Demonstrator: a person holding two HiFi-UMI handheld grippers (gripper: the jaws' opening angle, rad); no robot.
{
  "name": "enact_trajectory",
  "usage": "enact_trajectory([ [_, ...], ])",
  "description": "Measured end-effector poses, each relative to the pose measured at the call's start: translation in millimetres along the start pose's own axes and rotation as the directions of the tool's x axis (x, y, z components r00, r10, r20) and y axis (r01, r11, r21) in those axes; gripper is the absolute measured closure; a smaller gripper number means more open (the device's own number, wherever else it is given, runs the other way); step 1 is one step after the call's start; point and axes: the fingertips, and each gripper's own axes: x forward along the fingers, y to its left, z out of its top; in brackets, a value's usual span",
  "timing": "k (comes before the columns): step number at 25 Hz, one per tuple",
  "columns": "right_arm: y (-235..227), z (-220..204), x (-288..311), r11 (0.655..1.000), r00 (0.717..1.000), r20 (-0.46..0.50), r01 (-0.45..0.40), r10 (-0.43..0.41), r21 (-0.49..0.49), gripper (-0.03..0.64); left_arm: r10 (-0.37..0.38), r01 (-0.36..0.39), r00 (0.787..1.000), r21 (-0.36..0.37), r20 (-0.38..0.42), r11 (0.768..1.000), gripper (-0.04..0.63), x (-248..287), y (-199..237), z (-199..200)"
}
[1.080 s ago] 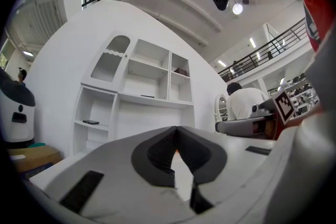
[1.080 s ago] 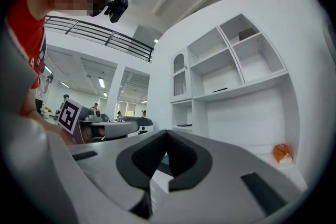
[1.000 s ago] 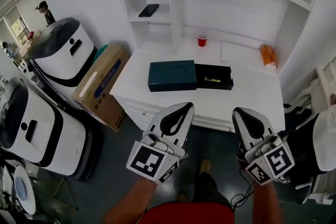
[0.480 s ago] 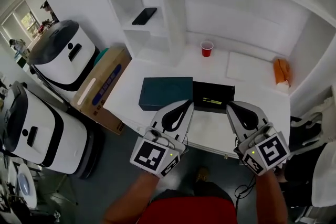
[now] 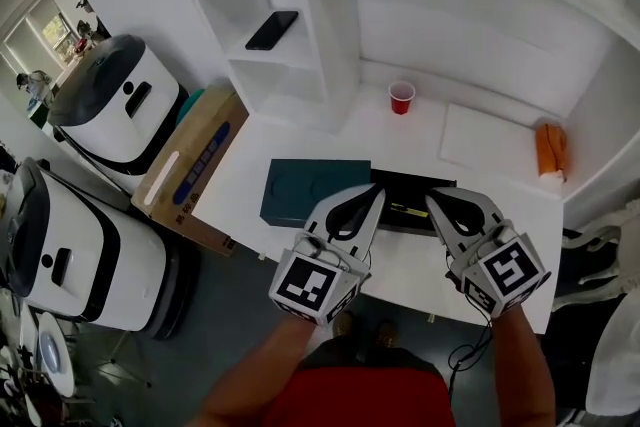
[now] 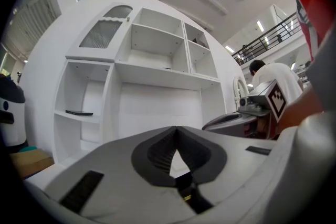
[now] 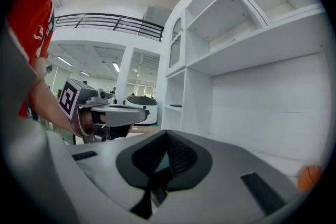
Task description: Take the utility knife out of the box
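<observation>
At box [image 5: 412, 183]: left tool [image 5: 376, 192], right tool [image 5: 433, 196]; utility knife [image 5: 401, 208] inside

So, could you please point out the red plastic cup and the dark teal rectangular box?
Red plastic cup [image 5: 401, 99]: head view, middle of the cup.
Dark teal rectangular box [image 5: 298, 187]: head view, bare top face.

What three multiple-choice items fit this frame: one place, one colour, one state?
1. Where is the red cup?
A) on the desk, near the back wall
B) on the left shelf
C) on the floor

2. What colour is the flat box left of the black tray?
A) orange
B) dark teal
C) white

3. How are the left claw and right claw?
A) both open
B) both shut, empty
C) one open, one shut

Key:
1 A, it stands on the desktop behind the boxes.
2 B, its top shows dark teal.
3 B, each gripper view shows jaws together with nothing between.
</observation>
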Motion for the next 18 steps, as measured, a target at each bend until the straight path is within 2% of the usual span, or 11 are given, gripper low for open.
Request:
enact_trajectory([
  [3,-6.6,-20.4,12.8,1.0,0.999,-0.05,-0.008,0.009,0.01,0.6,-0.03,0.031,0.999,0.014,-0.019,0.999,0.577,13.4,7.8,-9.7],
  [6,-10.6,-43.8,28.0,0.999,0.992,-0.125,-0.035,0.032,-0.019,0.586,-0.055,0.056,0.998,0.035,-0.041,0.998,0.577,25.5,14.9,-18.2],
  [8,-10.5,-64.0,37.8,0.996,0.976,-0.207,-0.071,0.06,-0.046,0.584,-0.066,0.068,0.996,0.041,-0.059,0.997,0.577,31.0,18.5,-26.0],
  [10,-10.0,-85.2,47.5,0.99,0.949,-0.299,-0.123,0.097,-0.067,0.581,-0.073,0.076,0.995,0.037,-0.075,0.996,0.577,35.2,22.5,-33.6],
  [12,-10.0,-106.4,57.5,0.98,0.909,-0.392,-0.183,0.139,-0.078,0.537,-0.074,0.077,0.994,0.03,-0.086,0.997,0.577,38.6,27.6,-39.9],
  [14,-9.0,-128.2,67.4,0.964,0.854,-0.488,-0.252,0.182,-0.081,0.522,-0.071,0.073,0.993,0.023,-0.094,0.997,0.577,41.1,33.7,-44.2],
  [18,-6.2,-173.1,81.5,0.918,0.695,-0.675,-0.39,0.247,-0.066,0.5,-0.057,0.06,0.992,0.019,-0.109,0.998,0.577,44.6,45.3,-49.0],
])
